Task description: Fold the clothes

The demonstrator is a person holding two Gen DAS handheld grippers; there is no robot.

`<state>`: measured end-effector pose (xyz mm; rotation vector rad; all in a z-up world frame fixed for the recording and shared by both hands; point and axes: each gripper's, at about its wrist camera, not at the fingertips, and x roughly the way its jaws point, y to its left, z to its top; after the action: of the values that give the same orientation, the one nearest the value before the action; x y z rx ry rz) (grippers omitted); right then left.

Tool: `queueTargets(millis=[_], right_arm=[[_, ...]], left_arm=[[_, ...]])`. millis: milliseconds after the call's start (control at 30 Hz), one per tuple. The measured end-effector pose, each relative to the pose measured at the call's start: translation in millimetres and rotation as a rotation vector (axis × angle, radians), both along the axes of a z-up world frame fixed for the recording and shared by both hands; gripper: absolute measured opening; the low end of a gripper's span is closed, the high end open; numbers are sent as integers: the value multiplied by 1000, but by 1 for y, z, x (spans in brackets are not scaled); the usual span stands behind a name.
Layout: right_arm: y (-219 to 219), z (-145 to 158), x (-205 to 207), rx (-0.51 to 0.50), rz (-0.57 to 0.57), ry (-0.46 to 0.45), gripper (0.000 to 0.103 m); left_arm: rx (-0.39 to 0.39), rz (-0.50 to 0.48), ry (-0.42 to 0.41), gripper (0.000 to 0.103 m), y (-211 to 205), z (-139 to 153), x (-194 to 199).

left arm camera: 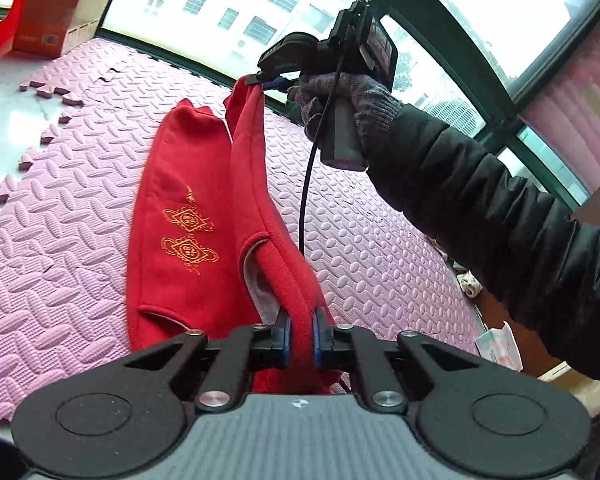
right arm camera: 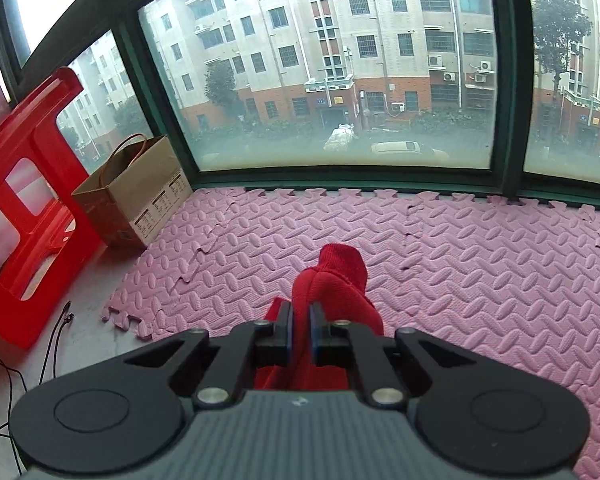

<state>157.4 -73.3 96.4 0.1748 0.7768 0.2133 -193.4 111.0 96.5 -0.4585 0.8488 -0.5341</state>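
A pink foam puzzle mat (right arm camera: 440, 264) covers the floor under a row of green-framed windows (right arm camera: 340, 80) that look out on apartment blocks. One red garment (left arm camera: 180, 240) is in play, stitched with two gold knot-shaped emblems (left arm camera: 188, 236); part of it lies on the mat and part is lifted between the two grippers. The left gripper (left arm camera: 301, 330) is clamped on a thick red fold with pale lining showing beside it. The right gripper (left arm camera: 262, 79), held in a gloved hand (left arm camera: 340, 104), pinches the far end of the same garment above the mat; its own camera shows the red cloth squeezed between its fingers (right arm camera: 286, 330). One brown paper bag (right arm camera: 136, 192) stands by the window next to one red plastic stool (right arm camera: 24, 200). The bag's inside is not visible, and the small printed labels on its side are too small to read.
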Motion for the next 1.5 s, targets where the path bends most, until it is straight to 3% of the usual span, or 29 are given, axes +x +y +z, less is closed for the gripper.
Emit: queueTargets(millis=[300,400,767,967,1033,1267,1500], right_arm=[[60,-41,10,41,88,66,8],[62,-48,9,72,138,84,15],[20,-21,-15,-77,262,83,17],[-14,-33,-50,-156,303,136,18],[-27,-41,-61,-165,306,163,18],[-55,-59,-101,-56,335,224,18],[-70,-64,-142,93,365,236,19]], left_arm=[[-41,84,83,11,37,-23,-5],[-50,102,107,11,44,-29,-6],[-39,113,159,17,52,-42,-3],[0,107,164,24,55,-41,-2],[13,104,166,31,55,-40,-1],[110,156,128,30,64,-20,13],[208,149,70,30,39,-9,73]])
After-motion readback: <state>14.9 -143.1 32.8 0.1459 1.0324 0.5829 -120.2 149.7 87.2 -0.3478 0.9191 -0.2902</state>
